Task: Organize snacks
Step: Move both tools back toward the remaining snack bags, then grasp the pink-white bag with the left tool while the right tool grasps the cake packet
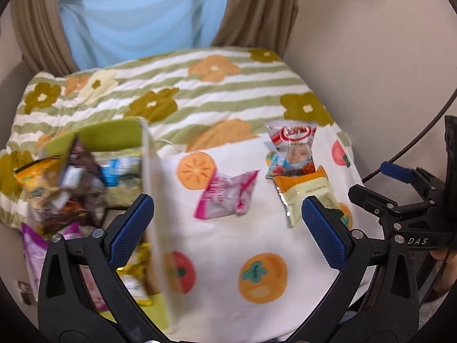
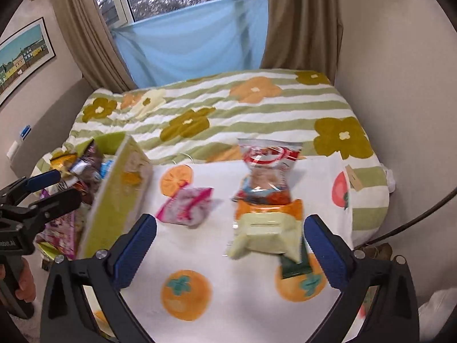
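The left gripper (image 1: 227,223) hangs with its jaws spread wide and nothing between them, above the white fruit-print cloth (image 1: 217,245). The right gripper (image 2: 230,245) is likewise wide apart and empty, poised over the cream-and-orange packet (image 2: 267,227). A pink packet (image 2: 187,207) lies left of that; the red-and-clear bag (image 2: 267,168) lies beyond. The green box (image 2: 114,200) of snacks stands at far left.

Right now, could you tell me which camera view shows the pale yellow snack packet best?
The right wrist view: the pale yellow snack packet lies whole and central, overlapping the clear biscuit bag. The left wrist view shows it smaller, partly hidden behind a finger.
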`<state>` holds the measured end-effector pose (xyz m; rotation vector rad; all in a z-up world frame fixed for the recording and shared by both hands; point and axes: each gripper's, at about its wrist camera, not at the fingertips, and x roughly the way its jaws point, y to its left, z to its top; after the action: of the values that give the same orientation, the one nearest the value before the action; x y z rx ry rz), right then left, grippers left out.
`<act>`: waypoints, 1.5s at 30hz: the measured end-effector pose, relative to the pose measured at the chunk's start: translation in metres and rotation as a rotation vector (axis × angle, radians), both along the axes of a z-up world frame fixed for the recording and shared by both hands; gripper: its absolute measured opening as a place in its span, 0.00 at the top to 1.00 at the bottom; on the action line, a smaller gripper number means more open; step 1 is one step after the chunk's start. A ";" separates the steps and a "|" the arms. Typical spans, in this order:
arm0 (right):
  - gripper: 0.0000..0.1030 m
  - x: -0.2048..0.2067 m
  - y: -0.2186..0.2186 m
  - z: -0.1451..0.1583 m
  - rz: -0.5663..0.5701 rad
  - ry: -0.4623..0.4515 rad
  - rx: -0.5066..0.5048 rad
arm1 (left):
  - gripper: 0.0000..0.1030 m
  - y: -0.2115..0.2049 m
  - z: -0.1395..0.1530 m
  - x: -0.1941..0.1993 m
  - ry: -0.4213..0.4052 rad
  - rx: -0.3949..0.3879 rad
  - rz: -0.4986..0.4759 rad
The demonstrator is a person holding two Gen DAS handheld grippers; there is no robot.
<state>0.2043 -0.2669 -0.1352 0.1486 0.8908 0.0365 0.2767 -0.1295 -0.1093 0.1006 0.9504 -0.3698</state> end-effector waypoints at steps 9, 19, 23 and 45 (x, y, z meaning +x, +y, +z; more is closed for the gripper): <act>0.00 0.040 -0.052 -0.058 0.062 0.153 0.078 | 0.00 -0.050 -0.075 0.039 0.096 0.108 0.050; 0.00 0.071 -0.050 -0.116 0.023 0.252 0.113 | 0.00 -0.060 -0.151 0.075 0.164 0.228 0.061; 0.00 0.077 -0.046 -0.128 0.001 0.263 0.086 | 0.01 -0.061 -0.168 0.080 0.178 0.259 0.047; 0.01 0.079 -0.036 -0.147 0.014 0.254 0.041 | 0.43 -0.060 -0.177 0.082 0.221 0.220 0.003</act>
<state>0.2834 -0.3031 -0.2819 0.1877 1.1447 0.0501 0.3590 -0.1899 -0.2861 0.2629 1.2082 -0.2755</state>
